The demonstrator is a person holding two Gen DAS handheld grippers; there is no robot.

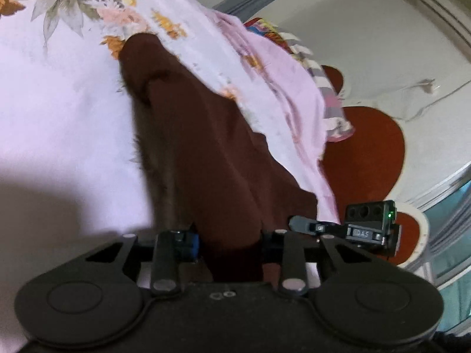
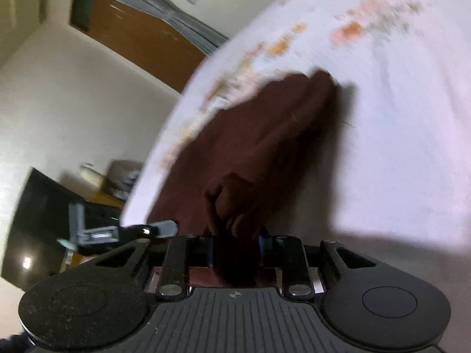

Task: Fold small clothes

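**Q:** Where does the garment lie relative to your jaws?

**A:** In the left wrist view, the maroon garment (image 1: pixel 206 147) runs from between my left gripper (image 1: pixel 231 247) jaws toward 11 o'clock, across the floral bedsheet (image 1: pixel 59 103). Its near edge sits between the blue pads (image 1: pixel 192 242); the jaws are clamped on the cloth.

**Q:** And the right side?

**A:** In the right wrist view, the same maroon garment (image 2: pixel 259 147) extends from my right gripper (image 2: pixel 235 248) toward 1 o'clock. A bunched fold rises just ahead of the jaws, which are closed on the fabric.

**Q:** What lies around it?

**A:** The bedsheet (image 2: pixel 397 147) carries the garment in both views. At 2 o'clock in the left view, striped cloth (image 1: pixel 332 103) hangs off the bed's edge above a reddish floor mat (image 1: pixel 371 153).
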